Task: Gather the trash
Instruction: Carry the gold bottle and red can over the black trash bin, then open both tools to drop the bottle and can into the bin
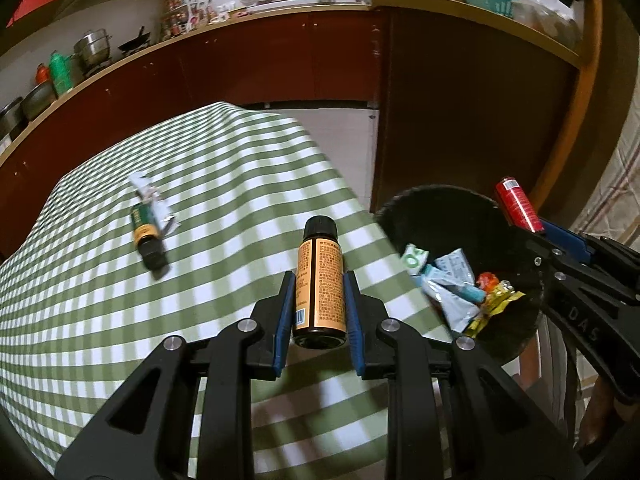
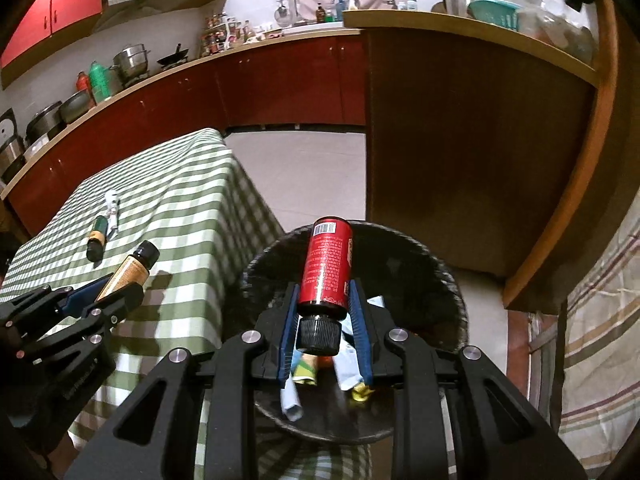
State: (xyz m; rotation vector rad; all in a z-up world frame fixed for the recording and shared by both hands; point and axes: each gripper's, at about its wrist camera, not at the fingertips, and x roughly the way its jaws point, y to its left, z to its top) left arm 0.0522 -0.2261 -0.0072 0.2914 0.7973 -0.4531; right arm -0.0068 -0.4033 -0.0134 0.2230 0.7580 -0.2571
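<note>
Two small bottles are being carried to the bin [image 2: 448, 280]: the right gripper [image 2: 325, 300] pinches a red bottle [image 2: 328, 264] right over its wrappers [image 2: 296, 380], so spreading those jaws comes next, I judge. Beside it, the left gripper [image 1: 319, 288] clamps an orange bottle [image 1: 320, 284] above the checked table [image 1: 120, 320]. Farther off lies another bottle [image 1: 146, 232] with crumpled paper [image 1: 150, 196], its print unreadable.

Only thing I could actually read was "DAS" on the right gripper [image 1: 520, 216] arm; the orange bottle [image 1: 320, 280] and red bottle [image 2: 329, 268] had print and barcodes, way too small.
</note>
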